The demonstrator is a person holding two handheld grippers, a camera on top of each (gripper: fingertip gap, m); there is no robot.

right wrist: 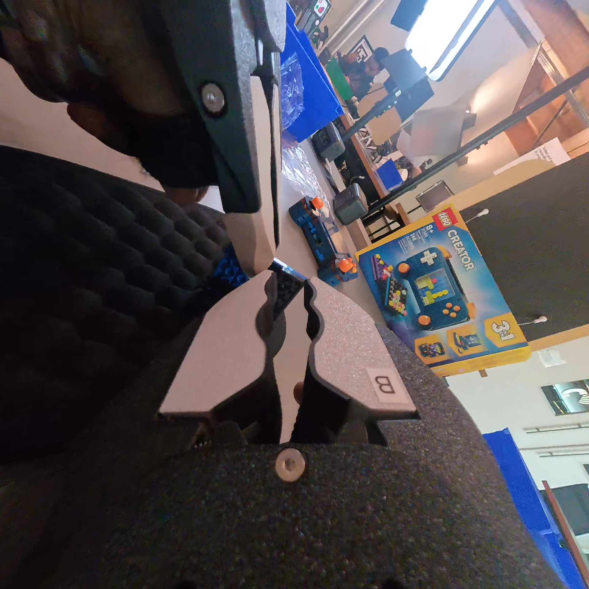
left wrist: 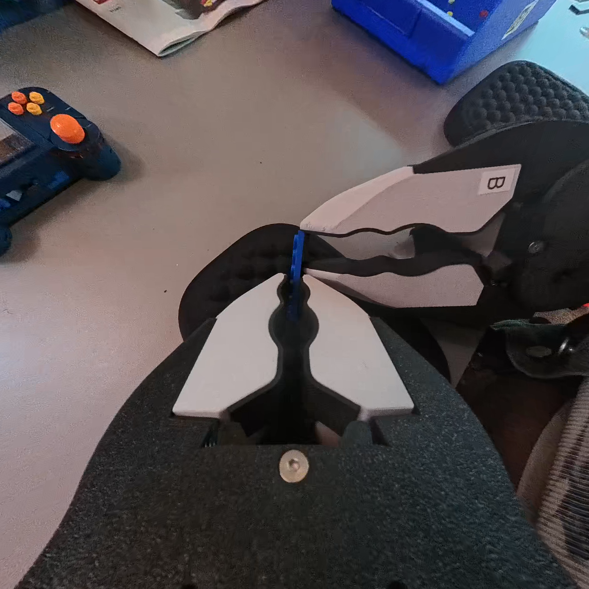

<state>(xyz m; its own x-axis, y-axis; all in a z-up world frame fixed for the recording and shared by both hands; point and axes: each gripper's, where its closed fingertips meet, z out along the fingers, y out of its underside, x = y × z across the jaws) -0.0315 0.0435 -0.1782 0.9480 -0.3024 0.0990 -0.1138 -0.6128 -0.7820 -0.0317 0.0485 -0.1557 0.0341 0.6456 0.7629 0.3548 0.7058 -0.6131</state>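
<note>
My left gripper [left wrist: 294, 279] is shut on a thin blue studded plate [left wrist: 296, 255], held on edge above the grey table [left wrist: 223, 159]. My right gripper [left wrist: 304, 250] comes in from the right, and its tips touch the blue plate's face. In the right wrist view my right gripper [right wrist: 287, 282] is shut on a small dark plate [right wrist: 284, 291], pressed against the blue plate [right wrist: 228, 271]. There the left gripper [right wrist: 255, 267] hangs down from the top. A black dimpled pad [right wrist: 95, 255] lies behind the blue plate.
A dark blue brick-built game console with orange buttons [left wrist: 47, 143] lies at the left, also in the right wrist view [right wrist: 322, 239]. A booklet [left wrist: 165, 25], a blue bin [left wrist: 446, 35] and the set's box [right wrist: 443, 296] stand farther off. Clear plastic bags [right wrist: 299, 172] lie by the bin.
</note>
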